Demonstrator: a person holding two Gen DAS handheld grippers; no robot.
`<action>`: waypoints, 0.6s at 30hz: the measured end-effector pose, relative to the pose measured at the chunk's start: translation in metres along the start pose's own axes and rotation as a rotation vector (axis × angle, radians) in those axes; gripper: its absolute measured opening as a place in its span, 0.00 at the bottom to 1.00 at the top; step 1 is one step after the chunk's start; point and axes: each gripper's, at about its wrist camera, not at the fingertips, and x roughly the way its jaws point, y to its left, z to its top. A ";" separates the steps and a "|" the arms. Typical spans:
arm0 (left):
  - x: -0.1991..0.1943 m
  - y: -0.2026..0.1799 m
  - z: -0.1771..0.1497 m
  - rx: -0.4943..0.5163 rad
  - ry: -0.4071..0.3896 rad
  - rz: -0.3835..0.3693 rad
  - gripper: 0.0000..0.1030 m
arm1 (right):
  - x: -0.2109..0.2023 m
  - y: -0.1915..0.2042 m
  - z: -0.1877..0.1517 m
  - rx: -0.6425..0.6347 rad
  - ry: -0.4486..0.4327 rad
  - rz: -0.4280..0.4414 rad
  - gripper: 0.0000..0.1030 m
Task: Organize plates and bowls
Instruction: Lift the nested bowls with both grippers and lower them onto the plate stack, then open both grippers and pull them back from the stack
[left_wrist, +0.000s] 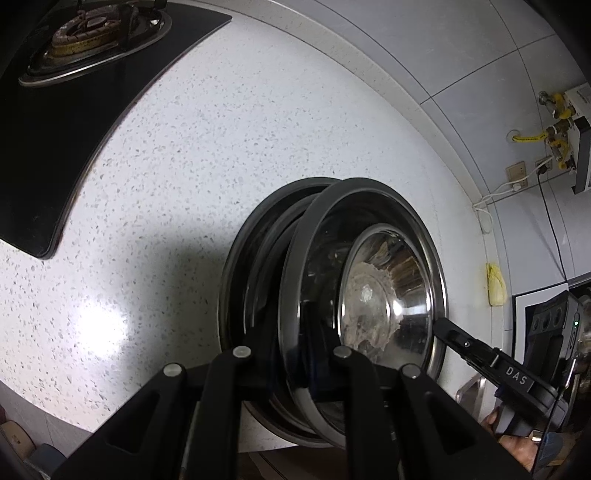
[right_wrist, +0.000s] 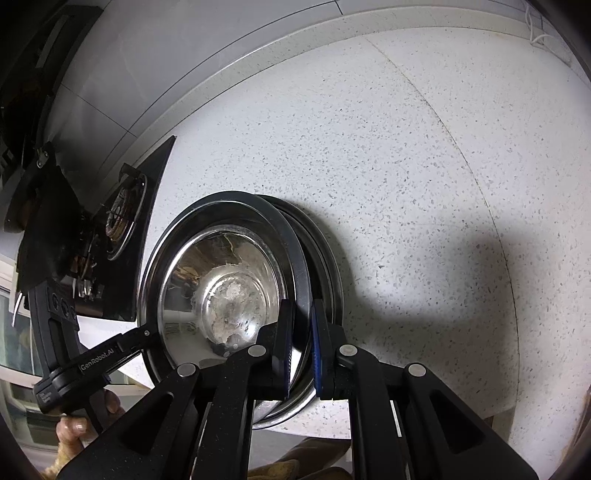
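Note:
A shiny steel plate (left_wrist: 388, 295) rests tilted on a stack of steel plates (left_wrist: 240, 258) on the white speckled counter (left_wrist: 184, 147). My left gripper (left_wrist: 293, 332) is shut on the top plate's near rim. Opposite it, my right gripper (left_wrist: 441, 325) meets the same rim. In the right wrist view the top plate (right_wrist: 221, 288) lies a little to the left of the stack (right_wrist: 328, 258). There my right gripper (right_wrist: 303, 332) has its blue pads clamped on the rim, and my left gripper (right_wrist: 149, 332) grips the rim at the left.
A black glass hob with a gas burner (left_wrist: 85, 33) lies at the counter's left, seen also in the right wrist view (right_wrist: 122, 221). On the tiled wall hang yellow gas fittings (left_wrist: 554, 136) and cables. A yellow cloth (left_wrist: 495, 284) leans in the back corner. The counter's front edge runs just below the stack.

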 end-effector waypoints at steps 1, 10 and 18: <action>0.000 0.002 0.001 -0.001 0.005 -0.003 0.11 | 0.000 0.000 0.000 -0.001 -0.001 -0.007 0.08; -0.001 0.000 0.001 0.018 -0.009 0.023 0.11 | 0.002 0.017 -0.004 -0.125 -0.032 -0.093 0.11; 0.001 -0.012 -0.009 -0.020 -0.051 0.108 0.11 | 0.001 0.013 -0.002 -0.202 -0.024 -0.029 0.12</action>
